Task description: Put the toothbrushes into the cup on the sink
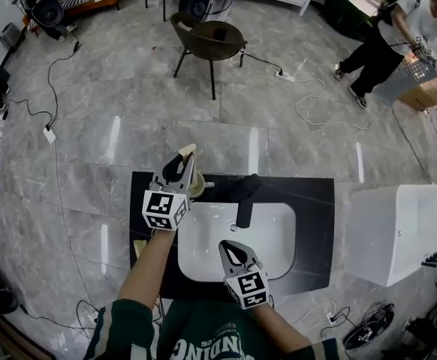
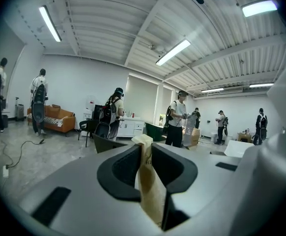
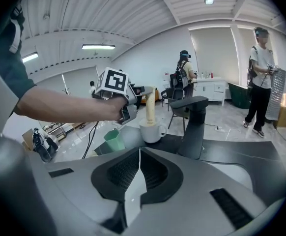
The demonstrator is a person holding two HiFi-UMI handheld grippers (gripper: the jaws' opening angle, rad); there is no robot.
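One toothbrush (image 2: 150, 186), in a tan paper wrapper, was clamped upright between the jaws of my left hand-held gripper (image 1: 185, 160). The jaws stood only a little apart, pressed on the wrapper's two sides. From the right gripper view, the wrapper's lower end stood inside the white cup (image 3: 152, 131), with the gripper gripping it just above the rim. The cup sat on the black worktop (image 1: 312, 231) at the back left corner of the sink (image 1: 203, 253), between a green cup (image 3: 114, 140) and the black faucet (image 3: 194, 124).

I judged this to be the placing step, nearly done: the brush was in the cup but not yet let go. The next move called for parting the left jaws so the brush could settle against the rim, then lifting straight up so as not to tip the light cup.

My right hand-held gripper (image 3: 139, 150) hung over the basin with its jaws closed tip to tip and nothing in them that I could see.

As for writing, some dark print ran down the wrapper, but it was cut off by the jaw and I could not read it. The marker cubes carried only square patterns. Large letters crossed my green shirt, of which only an ending like "DING" showed.
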